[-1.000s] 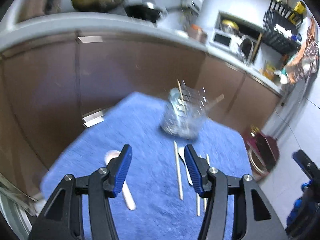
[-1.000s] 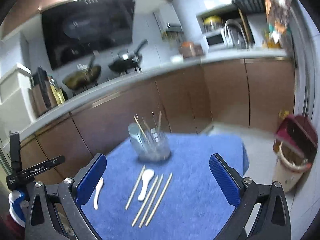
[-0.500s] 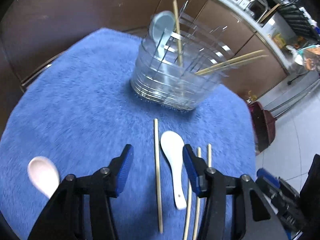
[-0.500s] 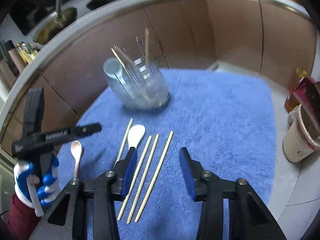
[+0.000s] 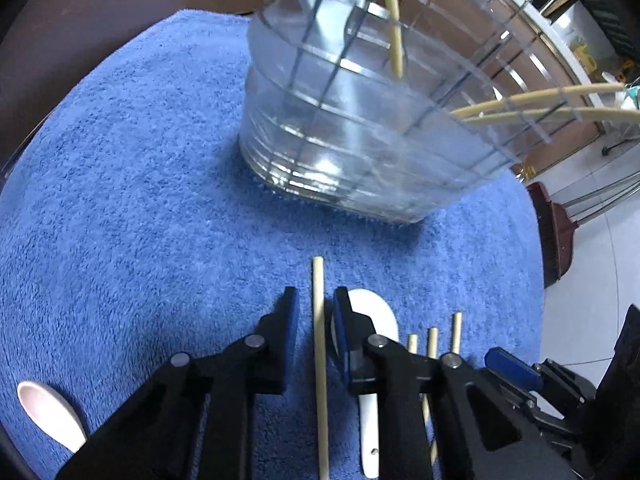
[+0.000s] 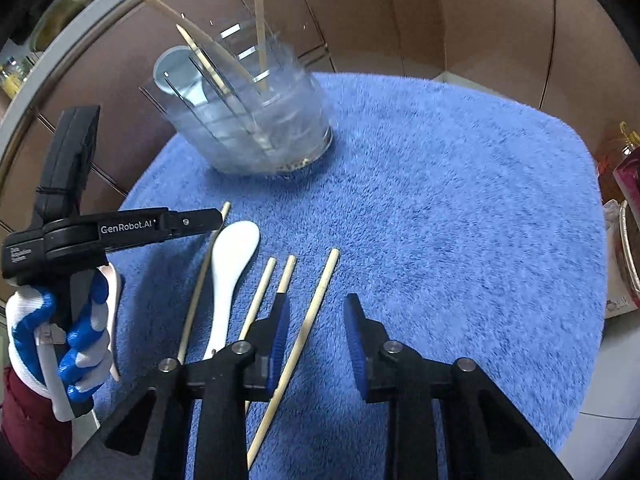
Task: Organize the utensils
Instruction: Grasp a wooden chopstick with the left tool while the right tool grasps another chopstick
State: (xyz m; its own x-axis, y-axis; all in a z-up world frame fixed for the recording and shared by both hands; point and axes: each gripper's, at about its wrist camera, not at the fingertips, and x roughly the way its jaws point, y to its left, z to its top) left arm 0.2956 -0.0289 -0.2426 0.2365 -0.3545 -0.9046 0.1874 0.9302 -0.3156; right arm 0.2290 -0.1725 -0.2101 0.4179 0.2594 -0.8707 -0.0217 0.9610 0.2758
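A clear plastic utensil holder (image 5: 360, 128) (image 6: 256, 128) stands on the blue towel (image 5: 120, 200) (image 6: 440, 200) and holds a pale blue spoon and several chopsticks. My left gripper (image 5: 314, 304) is low over the towel, its jaws narrowly open on either side of a lone chopstick (image 5: 320, 360) (image 6: 200, 280). A white spoon (image 5: 370, 400) (image 6: 228, 272) lies just right of it. My right gripper (image 6: 314, 312) is open around the rightmost chopstick (image 6: 308, 328). Two more chopsticks (image 6: 264, 292) lie between it and the spoon.
A pinkish spoon (image 5: 48, 412) lies at the towel's left edge. Brown cabinet doors (image 6: 480, 32) stand behind the table. A red bin (image 6: 628, 184) and a broom (image 5: 556, 236) are on the floor to the right.
Both grippers have dropped down and forward toward the towel. The left jaws have narrowed around the lone chopstick. The right gripper has come down over the rightmost chopstick.
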